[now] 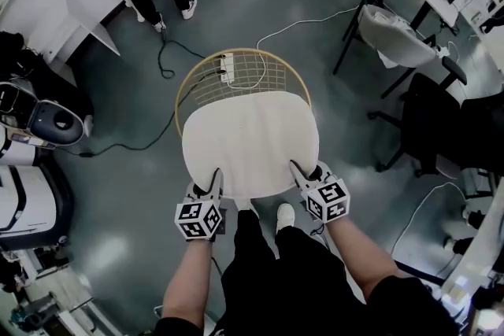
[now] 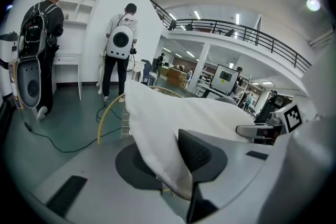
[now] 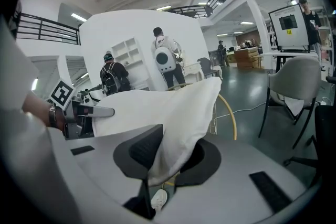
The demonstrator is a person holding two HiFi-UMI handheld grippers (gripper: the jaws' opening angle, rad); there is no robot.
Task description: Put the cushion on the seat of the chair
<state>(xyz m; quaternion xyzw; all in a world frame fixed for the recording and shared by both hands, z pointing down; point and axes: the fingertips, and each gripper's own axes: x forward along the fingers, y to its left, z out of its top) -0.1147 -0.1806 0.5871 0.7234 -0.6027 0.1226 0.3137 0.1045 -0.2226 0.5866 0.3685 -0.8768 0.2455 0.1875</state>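
Looking down, the head view shows the cushion (image 1: 250, 142) spread over the chair (image 1: 183, 94) seat; only the gripper views show the left gripper (image 2: 169, 165) and right gripper (image 3: 170, 157) fingers pinching its near edge.

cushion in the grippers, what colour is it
Plain off-white cushion, no pattern; it shows best in the head view.

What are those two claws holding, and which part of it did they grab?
Both hold the white cushion over the chair. The left gripper pinches its near left corner, and the right gripper pinches its near right corner.
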